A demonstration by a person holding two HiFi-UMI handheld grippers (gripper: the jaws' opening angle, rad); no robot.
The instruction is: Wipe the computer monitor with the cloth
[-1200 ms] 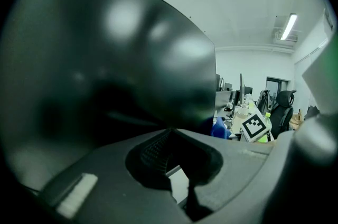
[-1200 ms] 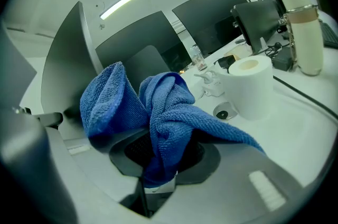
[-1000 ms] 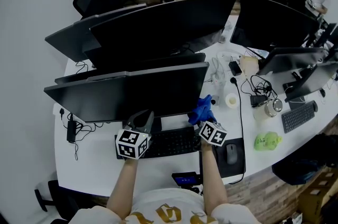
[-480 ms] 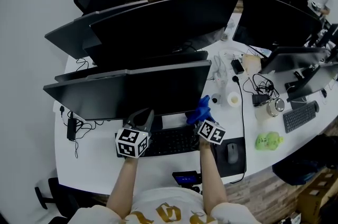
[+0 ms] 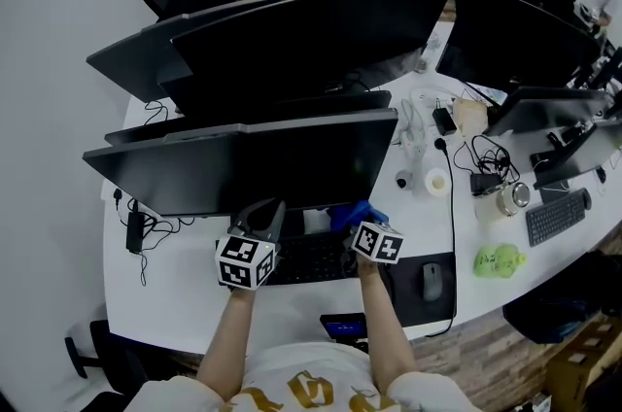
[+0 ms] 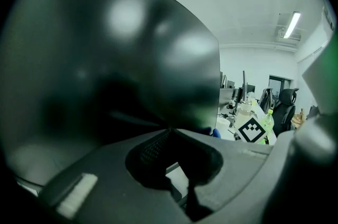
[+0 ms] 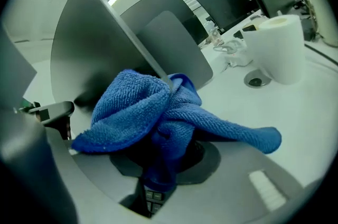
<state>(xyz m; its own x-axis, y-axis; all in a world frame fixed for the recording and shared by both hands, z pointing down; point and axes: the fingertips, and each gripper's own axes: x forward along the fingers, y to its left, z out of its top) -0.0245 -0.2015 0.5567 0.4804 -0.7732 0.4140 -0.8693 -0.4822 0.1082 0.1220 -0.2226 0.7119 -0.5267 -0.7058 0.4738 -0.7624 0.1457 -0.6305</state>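
The nearest monitor [image 5: 243,169] stands dark across the desk in front of me. Its screen fills the left gripper view [image 6: 105,59]. In the right gripper view its right edge [image 7: 105,33] rises just behind the cloth. My right gripper [image 5: 362,227] is shut on a blue cloth [image 5: 352,214], held at the screen's lower right corner. The cloth [image 7: 153,106] bunches over the jaws of that gripper [image 7: 163,128] and hides their tips. My left gripper [image 5: 260,221] hangs near the screen's bottom edge, left of the stand. Its jaws [image 6: 171,133] meet at the tips with nothing in them.
A black keyboard [image 5: 311,259] lies under both grippers, with a mouse [image 5: 431,281] on a pad to the right and a phone [image 5: 342,327] near the desk's front edge. A white roll [image 7: 280,48], cables and a green bottle [image 5: 496,259] sit right. More monitors [image 5: 311,41] stand behind.
My right gripper has carried the cloth left and down, from beside the monitor to its lower right corner. The left gripper has stayed in place.
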